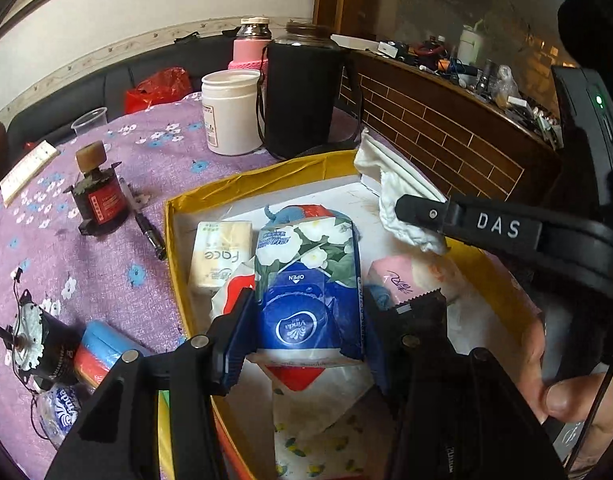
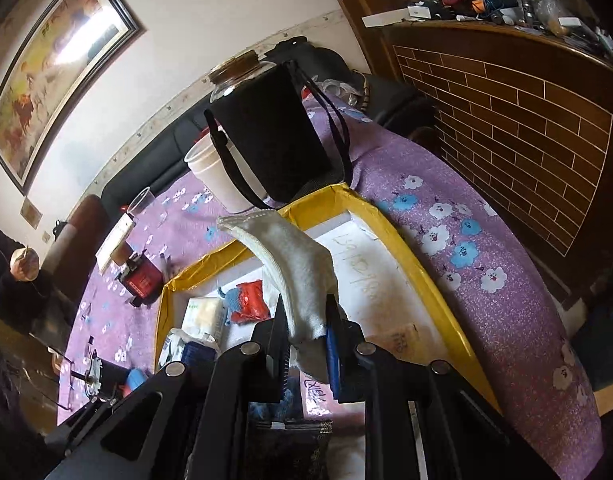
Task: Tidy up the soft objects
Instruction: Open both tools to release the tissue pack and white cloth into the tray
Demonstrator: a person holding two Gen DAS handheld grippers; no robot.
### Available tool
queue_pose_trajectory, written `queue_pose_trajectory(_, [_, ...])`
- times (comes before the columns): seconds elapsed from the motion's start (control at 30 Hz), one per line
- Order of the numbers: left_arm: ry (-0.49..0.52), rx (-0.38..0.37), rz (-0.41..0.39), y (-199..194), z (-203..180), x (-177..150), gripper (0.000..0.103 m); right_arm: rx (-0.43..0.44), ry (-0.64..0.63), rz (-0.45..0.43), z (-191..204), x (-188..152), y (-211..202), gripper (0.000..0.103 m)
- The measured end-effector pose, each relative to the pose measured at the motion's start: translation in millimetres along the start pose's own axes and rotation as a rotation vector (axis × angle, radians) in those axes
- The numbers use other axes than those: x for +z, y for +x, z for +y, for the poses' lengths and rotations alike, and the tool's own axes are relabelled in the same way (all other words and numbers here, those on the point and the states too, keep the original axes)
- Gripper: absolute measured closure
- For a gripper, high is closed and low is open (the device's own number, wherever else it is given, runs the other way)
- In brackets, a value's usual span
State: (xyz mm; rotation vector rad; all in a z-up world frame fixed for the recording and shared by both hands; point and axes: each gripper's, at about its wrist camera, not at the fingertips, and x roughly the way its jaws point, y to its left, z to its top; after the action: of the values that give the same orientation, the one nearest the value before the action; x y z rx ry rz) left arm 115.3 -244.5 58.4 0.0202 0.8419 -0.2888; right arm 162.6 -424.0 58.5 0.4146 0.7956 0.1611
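Observation:
My left gripper (image 1: 306, 316) is shut on a blue and floral Vinda tissue pack (image 1: 310, 280) and holds it over the yellow-rimmed box (image 1: 242, 178). The box holds a yellow Face tissue pack (image 1: 220, 258), a pink pack (image 1: 390, 282), a blue and red soft toy (image 1: 290, 212) and more packs underneath. My right gripper (image 2: 306, 340) is shut on a white cloth (image 2: 294, 268) above the same box (image 2: 418, 268); it shows in the left wrist view (image 1: 418, 216) with the cloth (image 1: 390, 200) hanging from it.
On the purple flowered tablecloth (image 1: 154, 168): a white jar (image 1: 230, 112), a black-sleeved glass jar (image 1: 300, 92), a pink flask (image 1: 248, 46), a red transformer (image 1: 100, 196), a pen (image 1: 146, 228), a motor (image 1: 30, 340), a blue sponge (image 1: 102, 348). A brick-patterned counter (image 2: 526, 128) stands at right.

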Motion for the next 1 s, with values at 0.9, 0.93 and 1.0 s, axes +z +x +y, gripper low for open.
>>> queue_pose_trajectory(0.9, [0.028, 0.006, -0.115, -22, -13, 0, 0.028, -0.057, -0.073, -0.176, 15, 5, -29, 0.034])
queue_pose_trajectory(0.93, [0.027, 0.003, -0.118, -23, -13, 1, 0.026, -0.046, -0.066, -0.185, 14, 6, -31, 0.034])
queue_pose_trajectory(1.0, [0.028, 0.010, -0.129, -28, -14, 1, 0.025, -0.030, -0.054, -0.201, 12, 7, -35, 0.034])
